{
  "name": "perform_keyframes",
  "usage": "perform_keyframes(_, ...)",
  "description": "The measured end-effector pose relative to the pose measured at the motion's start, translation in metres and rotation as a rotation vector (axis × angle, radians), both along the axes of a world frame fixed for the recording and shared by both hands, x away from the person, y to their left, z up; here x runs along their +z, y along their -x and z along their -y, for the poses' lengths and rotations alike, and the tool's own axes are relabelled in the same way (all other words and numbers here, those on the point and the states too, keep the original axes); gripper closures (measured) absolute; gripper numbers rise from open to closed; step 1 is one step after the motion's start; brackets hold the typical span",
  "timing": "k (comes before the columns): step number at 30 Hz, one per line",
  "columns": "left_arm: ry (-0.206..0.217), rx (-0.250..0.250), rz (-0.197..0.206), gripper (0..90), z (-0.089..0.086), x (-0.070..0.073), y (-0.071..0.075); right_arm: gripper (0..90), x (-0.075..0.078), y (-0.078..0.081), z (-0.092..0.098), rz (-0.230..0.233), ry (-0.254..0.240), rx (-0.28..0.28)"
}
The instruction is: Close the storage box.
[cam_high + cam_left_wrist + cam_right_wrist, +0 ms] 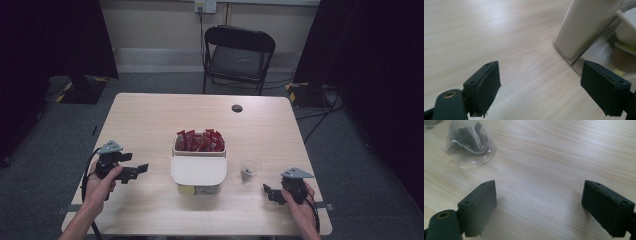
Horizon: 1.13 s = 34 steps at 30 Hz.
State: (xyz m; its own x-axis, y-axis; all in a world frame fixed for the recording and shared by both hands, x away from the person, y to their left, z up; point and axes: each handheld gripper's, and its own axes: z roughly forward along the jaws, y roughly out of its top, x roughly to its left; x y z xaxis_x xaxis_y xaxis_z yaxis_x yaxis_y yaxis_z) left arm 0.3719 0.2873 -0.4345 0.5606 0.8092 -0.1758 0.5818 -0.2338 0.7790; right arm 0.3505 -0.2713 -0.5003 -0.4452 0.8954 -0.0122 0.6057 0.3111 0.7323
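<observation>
Left tool (540, 86): jaws wide apart, empty, just beside the cream container (198, 170).
Right tool (539, 207): jaws wide apart, empty, above bare counter (150, 120).
Clear cup (470, 141): upright, holds a tea bag, near right tool.
Red sachets (200, 141): in container's rear compartment.

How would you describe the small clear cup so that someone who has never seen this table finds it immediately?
Start at the cream box in the middle of the wooden table, the one with red packets in its back part. Just to its right stands the clear plastic cup, between the box and the right gripper. It alone is see-through, with a dark tea bag inside.
</observation>
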Motion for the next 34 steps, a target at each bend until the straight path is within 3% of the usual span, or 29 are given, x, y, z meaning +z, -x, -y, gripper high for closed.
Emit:
perform_keyframes(11, -0.068, 0.070, -0.051, 15.8, -0.022, -0.030, 0.002, 12.2, 0.000, 0.000, 0.000, 0.001, 0.002, -0.003)
perform_keyframes(13, -0.099, 0.077, -0.074, 15.9, -0.025, -0.039, 0.003, 12.2, 0.000, 0.000, 0.000, 0.001, 0.002, -0.003)
perform_keyframes(16, -0.098, 0.090, -0.098, 15.9, -0.028, -0.048, 0.004, 12.2, 0.000, 0.000, 0.000, 0.001, 0.002, -0.003)
perform_keyframes(19, -0.123, 0.112, -0.110, 16.5, -0.027, -0.056, 0.003, 12.2, 0.000, 0.000, 0.000, 0.001, 0.002, -0.003)
perform_keyframes(21, -0.146, 0.113, -0.085, 15.8, -0.024, -0.058, 0.003, 12.2, 0.000, 0.000, 0.000, 0.001, 0.002, -0.003)
perform_keyframes(22, -0.177, 0.112, -0.061, 15.6, -0.021, -0.060, 0.004, 12.2, 0.000, 0.000, 0.000, 0.001, 0.002, -0.003)
perform_keyframes(23, -0.177, 0.112, -0.061, 15.3, -0.021, -0.060, 0.004, 12.2, 0.000, 0.000, 0.000, 0.001, 0.002, -0.003)
perform_keyframes(25, -0.213, 0.116, -0.008, 13.0, -0.016, -0.065, 0.006, 12.2, 0.000, 0.000, 0.000, 0.001, 0.002, -0.003)
perform_keyframes(28, -0.195, 0.129, 0.012, 10.4, -0.016, -0.068, 0.006, 12.2, 0.000, 0.000, 0.000, 0.001, 0.002, -0.003)
perform_keyframes(34, -0.193, 0.133, 0.013, 8.3, -0.016, -0.068, 0.005, 12.2, 0.000, 0.000, 0.000, 0.001, 0.004, -0.003)
